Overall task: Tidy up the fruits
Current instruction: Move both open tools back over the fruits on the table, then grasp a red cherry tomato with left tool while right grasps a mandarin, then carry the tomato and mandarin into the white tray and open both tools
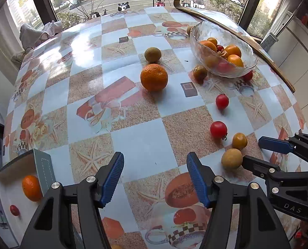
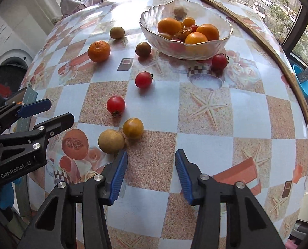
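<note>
A: What lies around the glass bowl [image 2: 185, 47] on the worktop [image 2: 205, 141]?

B: Loose fruit. A big orange [image 1: 154, 77] sits well left of it, a greenish-brown round fruit [image 1: 152, 54] just behind that. A brown tomato [image 1: 199, 73] stands close by the bowl's near rim, and a red cherry tomato [image 2: 219, 61] touches the bowl's right side. Two more red tomatoes [image 2: 143, 79] [image 2: 116, 105] trail toward the near edge, then a yellow tomato [image 2: 133, 128] touching a tan round fruit [image 2: 111, 141].

A: Anything blocking the way?

B: The tan fruit sits just beside the left finger of the right tongs [image 2: 150, 173]. A long wooden strip [image 2: 257, 35] curves along the far right edge behind the bowl.

A: Which way do the fruits point?

B: The nearer red tomato lies stem-down toward the camera; the farther one has its stem to the right. The rest are round, no clear axis.

A: And the tongs?

B: Both wide apart, holding nothing. The left tongs [image 1: 155, 179] hover over the worktop's near edge, beside a cardboard box [image 1: 43, 166] containing a small orange [image 1: 31, 187] and a red tomato [image 1: 14, 210].
</note>
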Demonstrator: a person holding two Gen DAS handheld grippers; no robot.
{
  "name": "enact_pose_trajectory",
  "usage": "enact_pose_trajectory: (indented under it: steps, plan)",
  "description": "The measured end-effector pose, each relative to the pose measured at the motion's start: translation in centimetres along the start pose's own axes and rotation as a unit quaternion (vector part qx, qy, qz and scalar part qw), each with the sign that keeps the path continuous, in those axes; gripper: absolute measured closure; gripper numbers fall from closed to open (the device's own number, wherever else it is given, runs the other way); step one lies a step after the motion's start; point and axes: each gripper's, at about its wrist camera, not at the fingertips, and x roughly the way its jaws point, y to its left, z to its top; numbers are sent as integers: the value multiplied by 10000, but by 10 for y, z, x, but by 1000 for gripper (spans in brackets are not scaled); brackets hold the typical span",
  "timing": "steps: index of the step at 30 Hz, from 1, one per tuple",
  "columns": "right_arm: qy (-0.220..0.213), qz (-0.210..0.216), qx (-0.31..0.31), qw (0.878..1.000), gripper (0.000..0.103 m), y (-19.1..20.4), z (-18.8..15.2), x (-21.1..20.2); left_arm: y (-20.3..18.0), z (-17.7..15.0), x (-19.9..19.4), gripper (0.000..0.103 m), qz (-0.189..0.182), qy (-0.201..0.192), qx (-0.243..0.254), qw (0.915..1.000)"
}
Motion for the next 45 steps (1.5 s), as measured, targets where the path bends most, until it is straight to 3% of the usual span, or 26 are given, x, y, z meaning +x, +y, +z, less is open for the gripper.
enact_pose_trajectory:
  steps: [8, 10, 12, 23, 27, 30, 32, 34, 36, 42, 45]
  plan:
    - [-169, 185, -170, 9995, 56, 7, 20, 8, -1, 26, 15, 39, -147, -15, -134, 9998]
    - [-183, 206, -249, 9993, 73, 9, 23, 9, -6, 29, 15, 39, -188, -42, -62, 9998]
    - [-131, 377, -283, 9988, 81, 11, 24, 10, -11, 31, 15, 39, -233, -42, 8, 9997]
    - [-89, 213, 312, 9992, 81, -24, 1, -2, -49, 33, 14, 39, -592, 72, 383, 9975]
    - [-80, 178, 353, 9992, 81, -27, -4, -5, -68, 35, 21, 39, -513, 197, 636, 9965]
    - [-84, 187, 420, 9989, 81, -30, -6, -6, -74, 33, 26, 53, -508, 329, 644, 9961]
    - [-91, 177, 464, 9987, 81, -32, -8, -7, -77, 31, 25, 54, -418, 283, 660, 9965]
    - [-91, 171, 511, 9985, 81, -35, -10, -9, -78, 30, 24, 71, -345, 213, 702, 9967]
    - [-92, 171, 553, 9983, 81, -38, -13, -11, -75, 31, 23, 82, -376, 193, 658, 9969]
    - [-93, 193, 699, 9973, 81, -44, -17, -17, -51, 26, 12, 82, -780, 71, 15, 9969]
    - [-116, 220, 717, 9971, 81, -43, -16, -21, -39, 21, 2, 82, -713, -11, -131, 9974]
